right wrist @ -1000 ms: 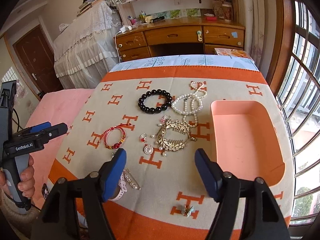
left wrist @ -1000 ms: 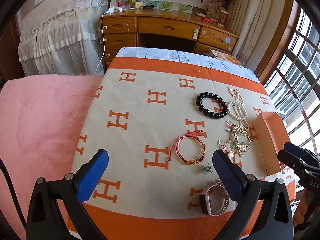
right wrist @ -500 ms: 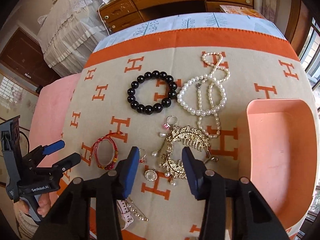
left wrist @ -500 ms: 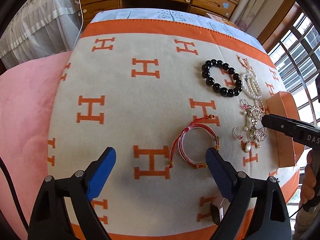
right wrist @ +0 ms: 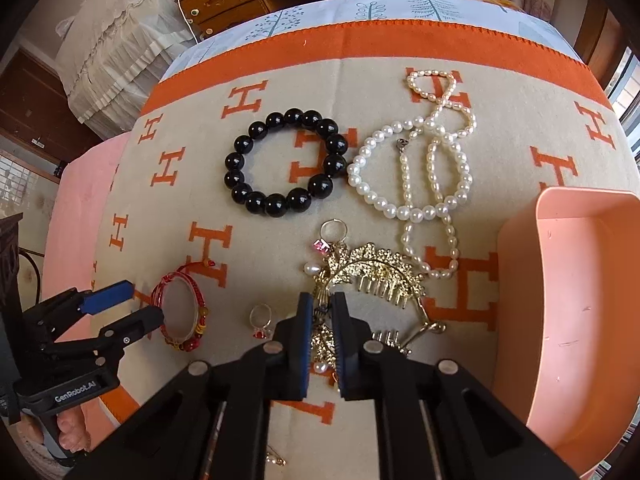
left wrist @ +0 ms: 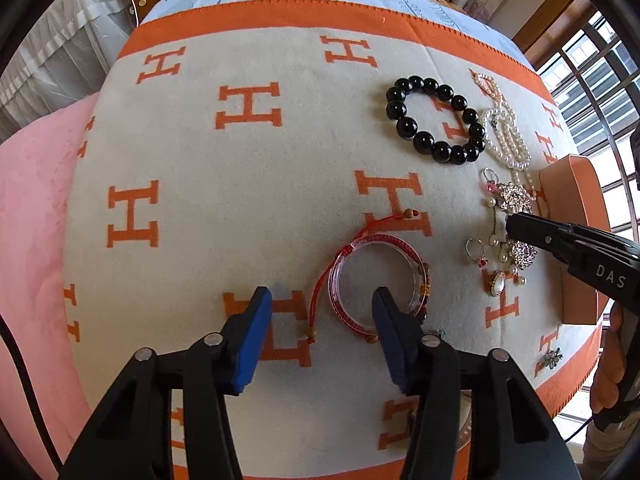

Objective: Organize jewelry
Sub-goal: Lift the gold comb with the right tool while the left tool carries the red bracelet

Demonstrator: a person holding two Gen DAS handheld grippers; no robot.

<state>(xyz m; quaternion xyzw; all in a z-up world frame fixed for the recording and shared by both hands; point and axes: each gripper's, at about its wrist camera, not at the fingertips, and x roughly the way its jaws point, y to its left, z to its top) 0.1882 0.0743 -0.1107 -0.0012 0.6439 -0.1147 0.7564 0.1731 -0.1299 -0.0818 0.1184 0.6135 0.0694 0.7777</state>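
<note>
Left wrist view first: the left hand-held gripper [left wrist: 318,316] is closing around the near side of the red bracelet [left wrist: 376,276], which is lying flat on the H-patterned blanket [left wrist: 248,168]. One finger is sitting inside the ring, the other outside past the cord, and the pads aren't pressing on anything yet, so it's holding nothing. My worry is that the loose red cord and its little beads are getting caught instead of the bangle, so the thing ends up dangling or sliding off. The soft blanket could also be getting pinched along with it.

Right wrist view: the right hand-held gripper [right wrist: 322,312] is clamping down on the gold hair comb [right wrist: 372,276], jaws nearly together with the metal between them. The comb is sitting in a tangle with pearl earrings and a ring [right wrist: 334,230], and the pearl necklace [right wrist: 416,176] is touching its far edge. Lifting could be dragging those along or flinging them. The pink tray [right wrist: 516,240] is just beside it, so a snagged strand could be spilling over its rim.
</note>
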